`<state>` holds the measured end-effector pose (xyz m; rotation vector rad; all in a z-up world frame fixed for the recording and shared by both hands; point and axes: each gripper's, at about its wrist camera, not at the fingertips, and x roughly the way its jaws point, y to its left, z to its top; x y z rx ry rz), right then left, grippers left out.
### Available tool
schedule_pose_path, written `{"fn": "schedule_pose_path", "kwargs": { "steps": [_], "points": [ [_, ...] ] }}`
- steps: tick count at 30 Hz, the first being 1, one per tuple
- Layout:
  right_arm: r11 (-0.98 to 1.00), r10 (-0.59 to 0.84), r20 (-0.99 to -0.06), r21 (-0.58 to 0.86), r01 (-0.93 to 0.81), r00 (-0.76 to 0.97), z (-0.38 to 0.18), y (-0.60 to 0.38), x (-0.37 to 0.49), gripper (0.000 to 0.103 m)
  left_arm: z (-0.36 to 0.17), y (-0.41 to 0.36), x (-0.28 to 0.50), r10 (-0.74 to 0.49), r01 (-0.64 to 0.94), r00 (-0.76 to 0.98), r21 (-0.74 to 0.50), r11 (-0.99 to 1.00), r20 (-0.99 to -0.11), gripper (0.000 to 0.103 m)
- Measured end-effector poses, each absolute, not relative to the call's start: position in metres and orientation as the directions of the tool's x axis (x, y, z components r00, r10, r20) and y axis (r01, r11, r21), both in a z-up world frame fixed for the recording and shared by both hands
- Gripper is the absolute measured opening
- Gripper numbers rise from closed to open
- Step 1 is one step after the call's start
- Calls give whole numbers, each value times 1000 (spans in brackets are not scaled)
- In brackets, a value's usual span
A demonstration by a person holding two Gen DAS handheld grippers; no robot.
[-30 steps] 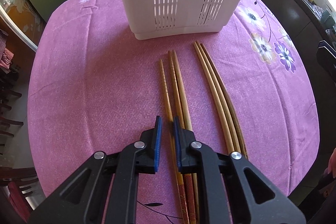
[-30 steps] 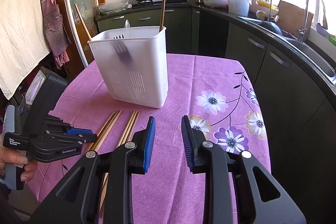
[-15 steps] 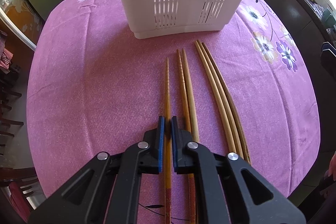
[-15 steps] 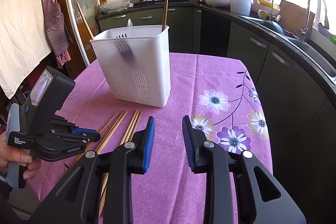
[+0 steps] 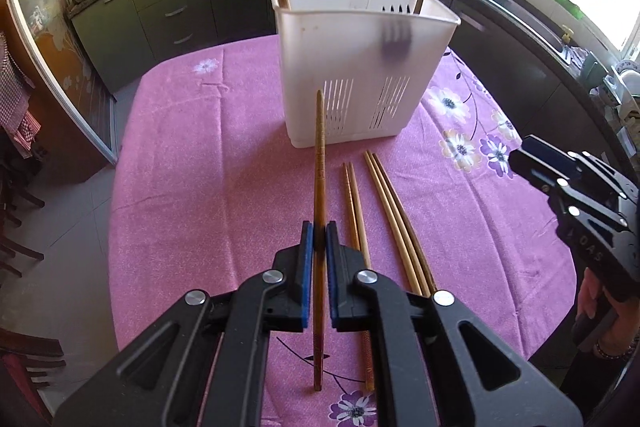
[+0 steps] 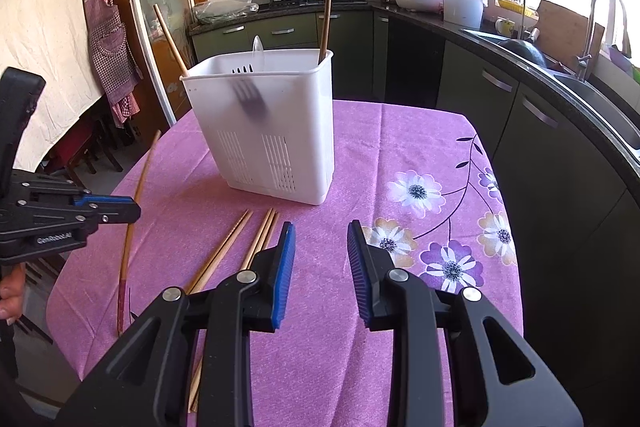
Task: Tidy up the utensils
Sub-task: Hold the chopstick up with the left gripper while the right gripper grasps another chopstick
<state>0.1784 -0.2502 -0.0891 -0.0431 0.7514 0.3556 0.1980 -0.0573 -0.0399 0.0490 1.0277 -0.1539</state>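
My left gripper [image 5: 319, 239] is shut on one brown chopstick [image 5: 319, 163] and holds it lifted off the table, tip pointing toward the white utensil holder [image 5: 360, 75]. In the right wrist view the left gripper [image 6: 120, 211] and its chopstick [image 6: 138, 195] are at the left. Several more chopsticks [image 5: 384, 203] lie on the pink tablecloth [image 5: 200, 187] in front of the holder; they also show in the right wrist view [image 6: 240, 239]. The holder [image 6: 272, 123] contains two chopsticks, a fork and a spoon. My right gripper [image 6: 321, 255] is open and empty above the cloth.
The round table's edge [image 6: 516, 267] drops off to the right, with dark kitchen cabinets [image 6: 540, 131] and a sink counter beyond. Chairs [image 5: 16, 219] stand at the left. The right gripper [image 5: 580, 195] shows at the right of the left wrist view.
My left gripper closed on one chopstick and lifted it off the table, tilting up so the holder's rim is in view. My right gripper stayed open, drifting slightly.
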Motion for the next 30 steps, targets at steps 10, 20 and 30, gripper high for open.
{"fn": "schedule_pose_path", "kwargs": {
  "steps": [10,20,30],
  "points": [
    [905,360,-781,159,-396,510,-128,-219,212,32,-7,-50,154,-108,170,603,-4,985,-791,6],
    [908,315,-852,141,-394,419,-168,-191,228,17,-1,-44,137,-123,191,631,0,982,-766,6],
    [916,272,-874,107,-387,402,-174,-182,231,14,-2,-37,134,-134,195,634,-10,981,-761,6]
  ]
}}
